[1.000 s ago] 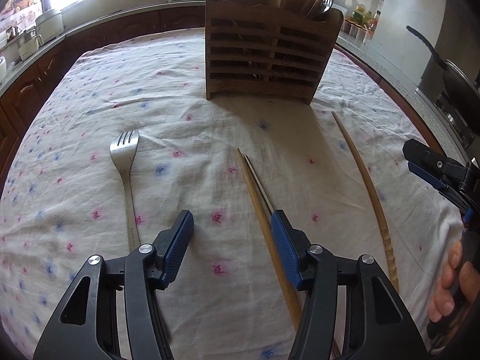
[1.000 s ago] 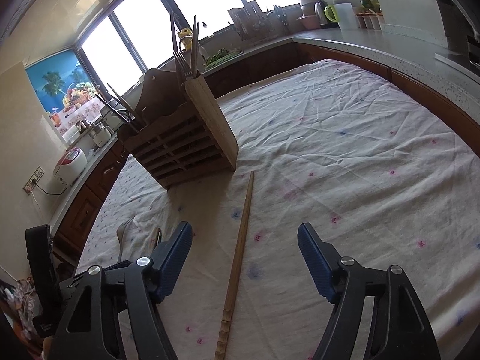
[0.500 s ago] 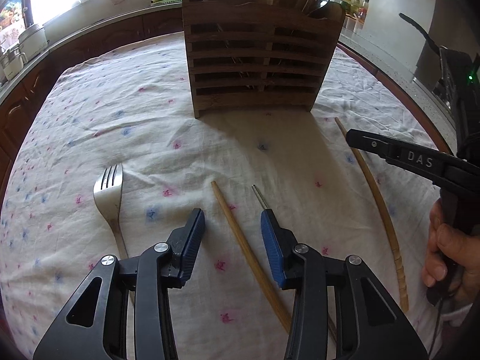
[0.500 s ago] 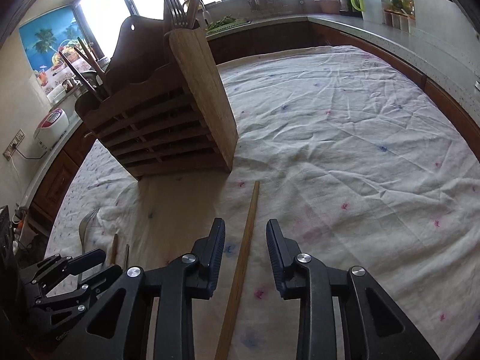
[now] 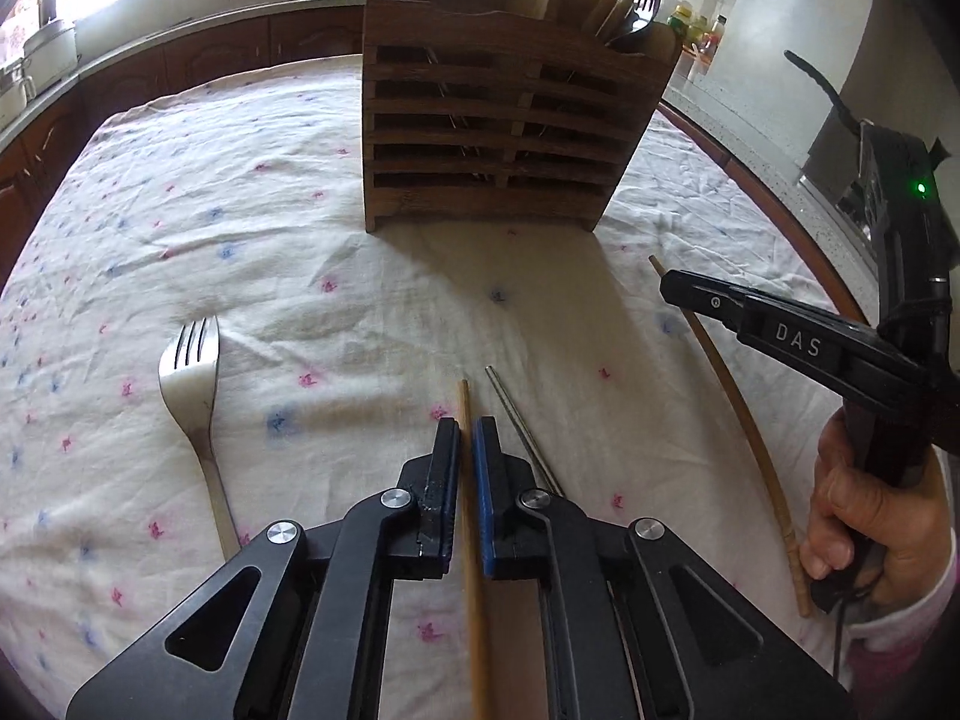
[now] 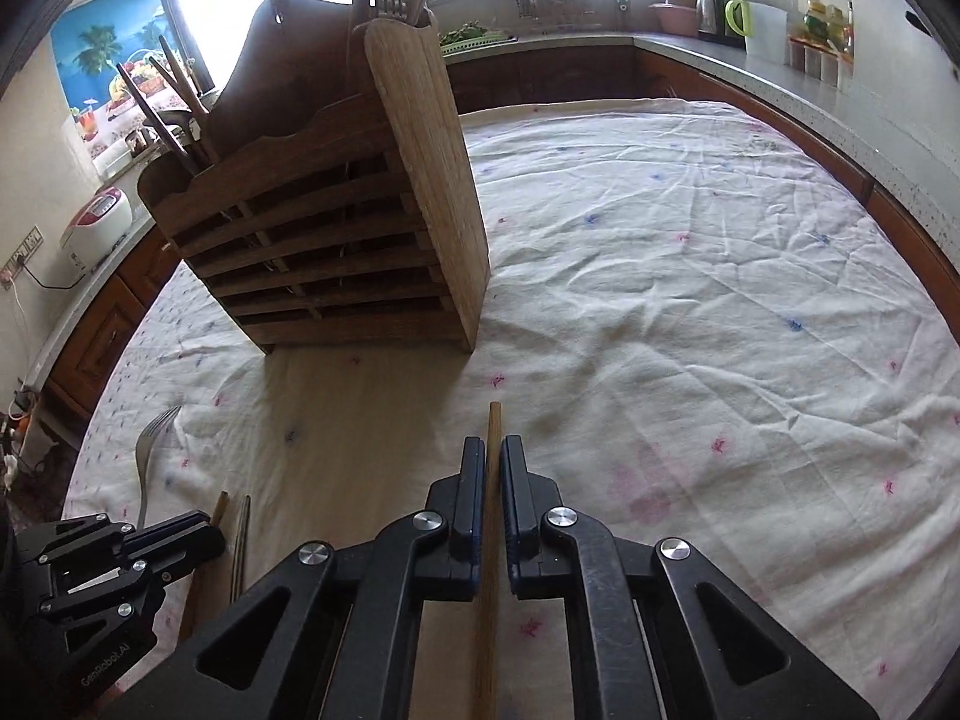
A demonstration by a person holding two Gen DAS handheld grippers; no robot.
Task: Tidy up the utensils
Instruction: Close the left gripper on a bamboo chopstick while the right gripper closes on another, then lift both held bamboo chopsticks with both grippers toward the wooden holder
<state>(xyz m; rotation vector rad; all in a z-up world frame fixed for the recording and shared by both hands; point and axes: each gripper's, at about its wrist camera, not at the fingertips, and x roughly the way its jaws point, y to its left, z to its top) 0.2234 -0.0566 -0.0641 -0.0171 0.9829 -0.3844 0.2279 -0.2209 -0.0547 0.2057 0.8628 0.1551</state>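
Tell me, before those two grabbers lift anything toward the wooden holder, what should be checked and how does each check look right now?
1. Left gripper shut on the left wooden chopstick: ok.
2. Right gripper shut on the right wooden chopstick: ok.
3. Metal chopstick outside the left grip, so it stays behind: ok.
4. Fork lies apart from both grippers: ok.
5. Wooden holder standing upright on the cloth: ok.
6. Free room in the holder's compartments: cannot tell, several utensils already stand inside.
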